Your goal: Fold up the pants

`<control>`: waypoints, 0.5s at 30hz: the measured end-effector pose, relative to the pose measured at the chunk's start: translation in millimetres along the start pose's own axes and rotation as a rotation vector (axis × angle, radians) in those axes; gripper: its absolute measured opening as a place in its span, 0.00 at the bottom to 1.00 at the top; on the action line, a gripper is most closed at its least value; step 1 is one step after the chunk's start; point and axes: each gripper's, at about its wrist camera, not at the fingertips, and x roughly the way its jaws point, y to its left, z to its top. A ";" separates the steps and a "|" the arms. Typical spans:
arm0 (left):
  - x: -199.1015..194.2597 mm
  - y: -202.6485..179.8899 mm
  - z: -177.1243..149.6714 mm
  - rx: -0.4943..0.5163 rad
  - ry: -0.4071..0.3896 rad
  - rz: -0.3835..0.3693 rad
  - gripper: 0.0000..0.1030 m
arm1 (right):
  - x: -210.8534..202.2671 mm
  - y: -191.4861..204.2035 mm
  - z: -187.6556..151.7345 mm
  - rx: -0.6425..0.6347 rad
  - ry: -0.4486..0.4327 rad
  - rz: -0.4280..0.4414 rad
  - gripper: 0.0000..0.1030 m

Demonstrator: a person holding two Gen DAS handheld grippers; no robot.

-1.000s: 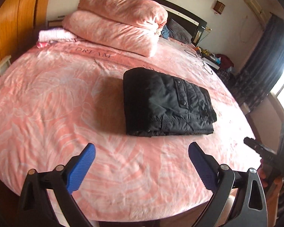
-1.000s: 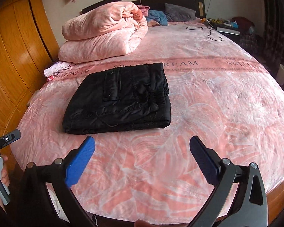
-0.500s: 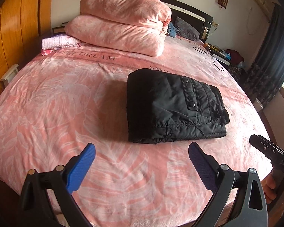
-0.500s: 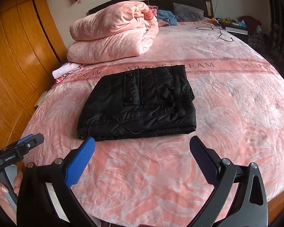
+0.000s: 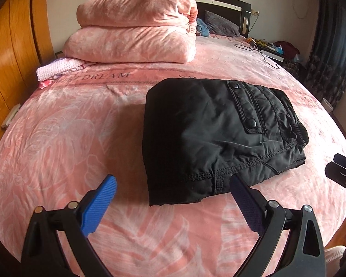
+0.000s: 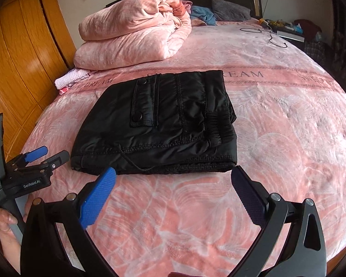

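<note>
Both grippers have come in closer to the bed over the last second; the black pants (image 5: 219,136) now fill more of each view and sit just ahead of the fingertips.

Left gripper (image 5: 173,198): fingers spread wide, holding nothing, hovering at the near left corner of the bundle.

Pants: folded into a compact rectangle, snap pocket on top, lying flat mid-bed on the pink bedspread (image 5: 57,138). Fold looks finished, or nearly; the approach may mean one more tuck or a pickup.

Right gripper (image 6: 173,189): fingers also spread, empty, facing the near edge.

Room, left to right: wooden wardrobe (image 6: 16,57), folded pink duvet (image 5: 136,27) at the head, dark headboard (image 5: 221,2), cluttered nightstand, dark curtains (image 5: 329,46).
</note>
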 end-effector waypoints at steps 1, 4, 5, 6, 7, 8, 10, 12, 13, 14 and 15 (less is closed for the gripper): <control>1.7 -0.7 -0.6 -0.006 0.001 -0.008 0.96 | -0.8 0.8 -0.3 -0.011 -0.007 -0.011 0.97; 7.0 -0.4 -1.8 -0.029 0.028 -0.053 0.96 | -3.1 3.2 -0.4 -0.035 -0.027 -0.029 0.97; 7.0 0.4 -2.1 -0.033 0.032 -0.055 0.96 | -2.4 2.7 -0.8 -0.037 -0.026 -0.029 0.97; 6.5 1.5 -2.4 -0.037 0.032 -0.052 0.96 | -1.8 2.3 -1.4 -0.037 -0.026 -0.036 0.97; 4.8 3.1 -3.0 -0.041 0.028 -0.043 0.96 | -0.6 1.8 -2.0 -0.039 -0.023 -0.041 0.97; 3.1 4.2 -3.5 -0.041 0.024 -0.037 0.96 | 1.1 1.1 -2.9 -0.042 -0.019 -0.048 0.97; -0.7 5.7 -5.0 -0.037 0.022 -0.031 0.96 | 2.6 -0.3 -2.7 -0.038 -0.013 -0.052 0.97; -3.0 5.8 -6.4 -0.029 0.024 -0.021 0.96 | 1.1 0.6 -3.5 -0.037 -0.014 -0.035 0.97; -3.7 5.5 -7.3 -0.023 0.027 -0.011 0.96 | 0.2 1.4 -3.7 -0.037 -0.017 -0.035 0.97; -4.4 5.3 -8.0 -0.018 0.027 -0.004 0.96 | -0.9 2.5 -3.8 -0.037 -0.021 -0.043 0.97; -5.1 5.2 -8.8 -0.013 0.026 0.000 0.96 | -1.4 3.4 -3.9 -0.040 -0.022 -0.042 0.97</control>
